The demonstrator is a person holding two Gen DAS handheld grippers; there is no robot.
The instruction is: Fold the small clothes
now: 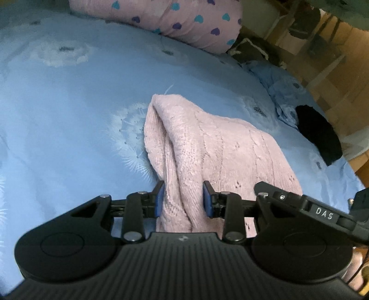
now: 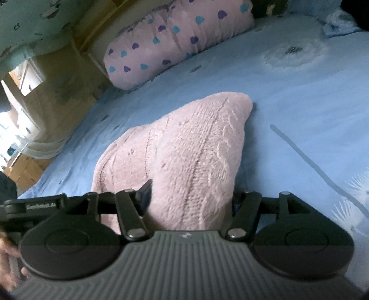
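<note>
A pink cable-knit sweater [image 1: 207, 147] lies partly lifted over the blue bedsheet [image 1: 69, 103]. My left gripper [image 1: 183, 198] is shut on a bunched edge of the sweater, blue pads [image 1: 159, 198] pressing it from both sides. In the right wrist view the same sweater [image 2: 184, 147] rises as a peaked fold. My right gripper [image 2: 191, 196] is shut on its near edge; the right finger is mostly hidden by the knit. The right gripper's body [image 1: 306, 205] shows at the right of the left wrist view.
A pink pillow with blue and purple hearts [image 1: 175, 20] lies at the head of the bed, also in the right wrist view [image 2: 175, 39]. A black garment [image 1: 318, 133] and crumpled blue cloth [image 1: 281, 92] sit near the bed's right edge. Wooden furniture stands beyond.
</note>
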